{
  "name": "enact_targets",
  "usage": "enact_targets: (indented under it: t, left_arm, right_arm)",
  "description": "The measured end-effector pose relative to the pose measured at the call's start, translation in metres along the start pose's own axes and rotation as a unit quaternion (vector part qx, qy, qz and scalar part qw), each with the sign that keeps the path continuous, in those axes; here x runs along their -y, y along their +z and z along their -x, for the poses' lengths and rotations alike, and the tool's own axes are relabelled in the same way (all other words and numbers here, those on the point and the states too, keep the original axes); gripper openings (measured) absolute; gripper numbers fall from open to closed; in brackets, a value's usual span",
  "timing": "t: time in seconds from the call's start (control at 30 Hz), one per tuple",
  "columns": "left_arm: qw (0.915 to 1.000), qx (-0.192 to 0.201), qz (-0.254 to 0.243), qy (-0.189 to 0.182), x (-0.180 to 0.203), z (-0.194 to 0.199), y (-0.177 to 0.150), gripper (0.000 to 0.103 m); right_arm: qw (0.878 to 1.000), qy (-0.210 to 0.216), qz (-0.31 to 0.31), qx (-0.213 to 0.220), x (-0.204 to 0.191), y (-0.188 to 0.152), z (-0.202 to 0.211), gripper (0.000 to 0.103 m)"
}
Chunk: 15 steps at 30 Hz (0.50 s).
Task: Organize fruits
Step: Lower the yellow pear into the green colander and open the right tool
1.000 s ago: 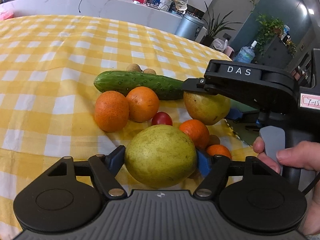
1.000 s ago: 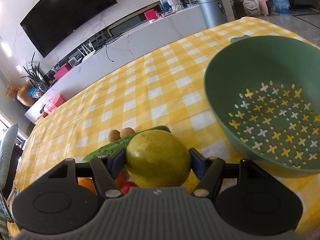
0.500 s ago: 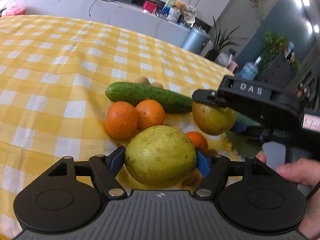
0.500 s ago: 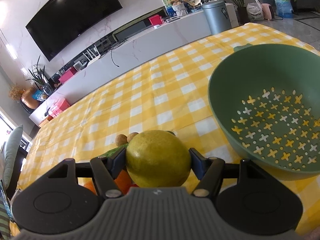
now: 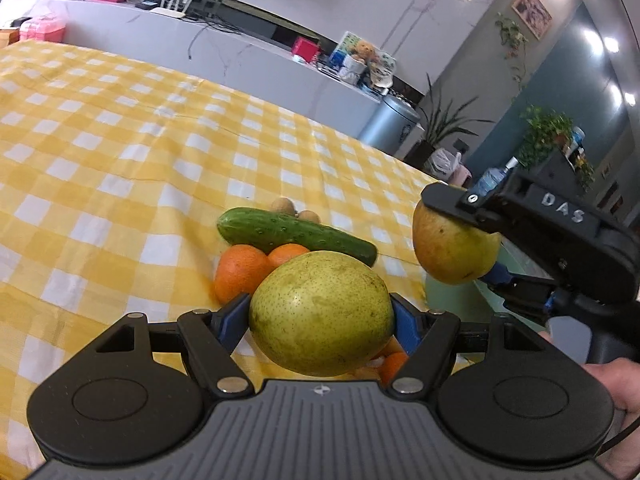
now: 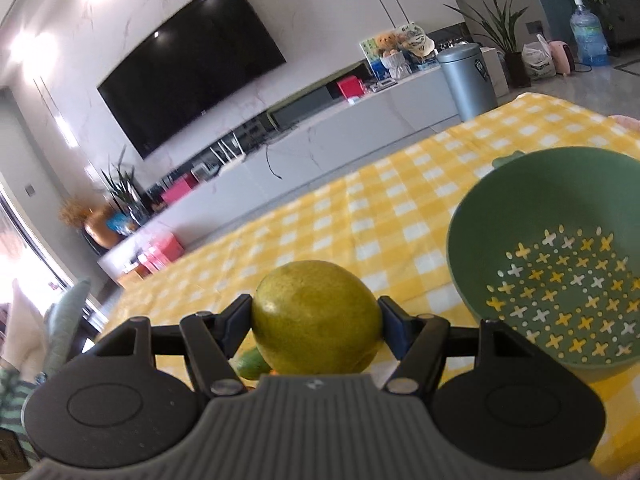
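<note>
Plainly, the left gripper (image 5: pixel 321 320) pinches a speckled green pear (image 5: pixel 321 313) between its blue pads, above the checked cloth (image 5: pixel 120 152). Its partner, the right gripper (image 6: pixel 316 322), clamps a yellower pear (image 6: pixel 316 316) (beside the green colander (image 6: pixel 472 216)). Oranges (image 5: pixel 240 274) and a cucumber (image 5: pixel 296 234) lie partly hidden behind.

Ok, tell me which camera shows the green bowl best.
The right wrist view: the green bowl shows its open inside and cross-shaped holes, nothing in it. In the left wrist view only a pale green sliver peeks out below the pear in the right gripper.
</note>
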<state>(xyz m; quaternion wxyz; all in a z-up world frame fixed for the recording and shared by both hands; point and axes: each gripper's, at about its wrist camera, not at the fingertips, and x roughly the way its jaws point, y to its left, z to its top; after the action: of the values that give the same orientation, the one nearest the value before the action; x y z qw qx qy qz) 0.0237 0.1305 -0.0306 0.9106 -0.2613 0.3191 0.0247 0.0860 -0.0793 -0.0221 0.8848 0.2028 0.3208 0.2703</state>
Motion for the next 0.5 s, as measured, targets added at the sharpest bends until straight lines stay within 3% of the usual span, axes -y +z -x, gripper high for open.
enact_targets:
  t: [0.1,0.2,0.5]
  left_arm:
    - [0.9999,-0.001,-0.010,0.007,0.008,0.003,0.003,0.084]
    - [0.9986,0.006,-0.033,0.041,0.024,0.007,0.003,0.084]
    - [0.9939,-0.010,-0.094,0.055,0.074,0.007,0.007,0.084]
  right_arm:
    - [1.000,0.013,-0.022,0.003,0.005,0.006,0.014,0.065]
    - [0.999,0.018,-0.024,0.020,0.009,0.011,0.032,0.065]
    - [0.996,-0.028,-0.035,0.070,0.041,0.025,0.069,0.065]
